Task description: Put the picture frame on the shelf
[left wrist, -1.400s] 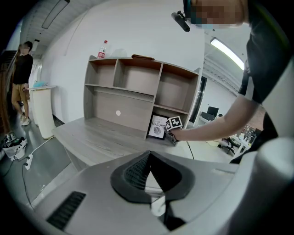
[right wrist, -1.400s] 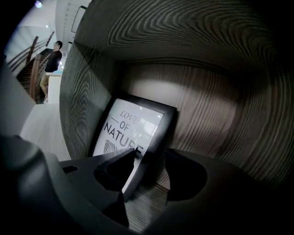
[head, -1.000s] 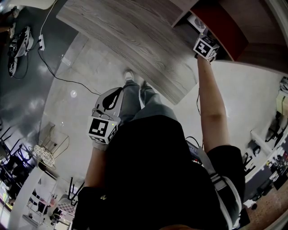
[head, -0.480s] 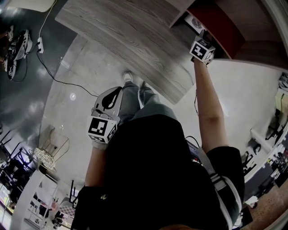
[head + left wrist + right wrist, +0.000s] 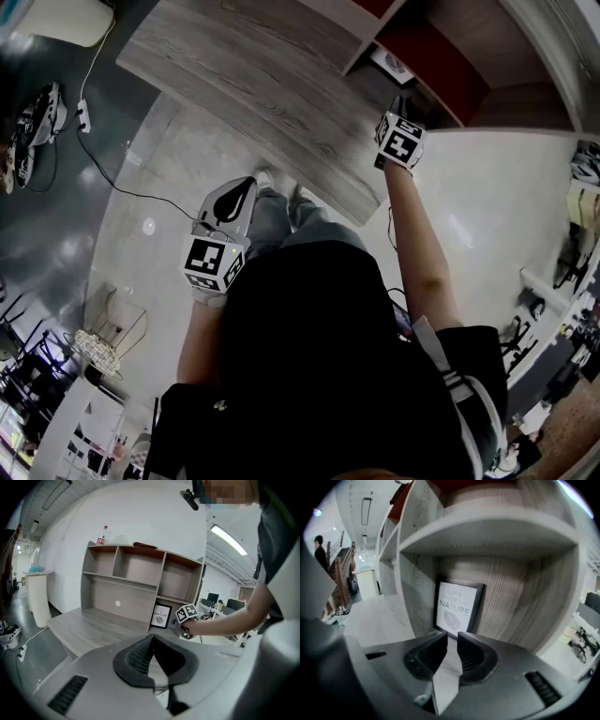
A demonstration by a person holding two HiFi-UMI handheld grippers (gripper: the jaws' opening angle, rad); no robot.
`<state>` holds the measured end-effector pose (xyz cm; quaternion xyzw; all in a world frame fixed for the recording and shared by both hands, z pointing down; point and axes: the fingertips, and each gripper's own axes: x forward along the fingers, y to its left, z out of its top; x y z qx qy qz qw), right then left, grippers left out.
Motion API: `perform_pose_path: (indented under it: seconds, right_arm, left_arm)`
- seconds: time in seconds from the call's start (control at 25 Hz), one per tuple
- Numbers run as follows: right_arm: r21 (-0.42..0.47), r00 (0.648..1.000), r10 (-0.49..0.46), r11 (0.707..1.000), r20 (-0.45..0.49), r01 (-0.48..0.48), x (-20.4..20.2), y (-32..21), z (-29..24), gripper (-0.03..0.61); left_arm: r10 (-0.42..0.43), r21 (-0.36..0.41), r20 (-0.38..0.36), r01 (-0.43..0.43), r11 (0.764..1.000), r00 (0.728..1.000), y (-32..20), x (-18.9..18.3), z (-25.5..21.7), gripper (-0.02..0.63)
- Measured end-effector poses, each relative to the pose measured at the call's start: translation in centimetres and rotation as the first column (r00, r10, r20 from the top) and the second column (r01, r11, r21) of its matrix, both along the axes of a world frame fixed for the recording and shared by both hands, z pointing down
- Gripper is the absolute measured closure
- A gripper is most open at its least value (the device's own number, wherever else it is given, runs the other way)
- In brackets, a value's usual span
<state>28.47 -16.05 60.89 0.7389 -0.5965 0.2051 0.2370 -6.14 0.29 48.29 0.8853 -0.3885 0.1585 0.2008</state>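
The frame (image 5: 457, 607) stands upright in the shelf's (image 5: 487, 527) lower right bay, against the back panel, so the placing step looks done and what is in hand is the release and retreat. The right claw (image 5: 452, 634) sits just in front of the frame, apart from it, its jaws closing on nothing, with a narrow gap between them. The left claw (image 5: 152, 637) hangs low by the person's waist, jaws together and empty, well away from the tabletop (image 5: 281, 84). Next, I judge, the right claw should draw straight back out of the bay without nudging the frame's lower edge, since a knock could tip it forward
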Motion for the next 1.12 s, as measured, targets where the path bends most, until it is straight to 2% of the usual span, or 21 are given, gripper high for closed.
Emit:
perform_pose_path:
  seconds: [0.24, 0.4, 0.64, 0.88, 1.12]
  right_arm:
    - [0.036, 0.991, -0.075, 0.997, 0.112, 0.072, -4.9, 2.9, -4.0, 0.563]
    - [0.059, 0.975, -0.133, 0.99, 0.18, 0.124, -7.8, 4.9, -7.6, 0.571]
    - [0.122, 0.956, -0.242, 0.967, 0.169, 0.223, -10.5, 7.1, -14.1, 0.572]
    - [0.206, 0.931, -0.33, 0.933, 0.154, 0.296, -13.3, 8.7, -19.7, 0.572]
    - [0.272, 0.895, -0.396, 0.901, 0.204, 0.337, -15.3, 9.8, -23.7, 0.572]
  left_arm:
    - [0.039, 0.04, -0.03, -0.037, 0.999, 0.999, -2.7, 0.5, -1.6, 0.604]
    - [0.066, 0.066, -0.053, -0.063, 0.996, 0.996, -4.6, 0.8, -3.1, 0.604]
    - [0.098, 0.094, -0.098, -0.089, 0.992, 0.99, -7.1, 0.7, -5.6, 0.604]
    - [0.187, 0.125, -0.14, -0.17, 0.978, 0.972, -8.0, 0.8, -8.2, 0.604]
    - [0.221, 0.163, -0.147, -0.197, 0.967, 0.964, -8.9, 0.9, -10.6, 0.604]
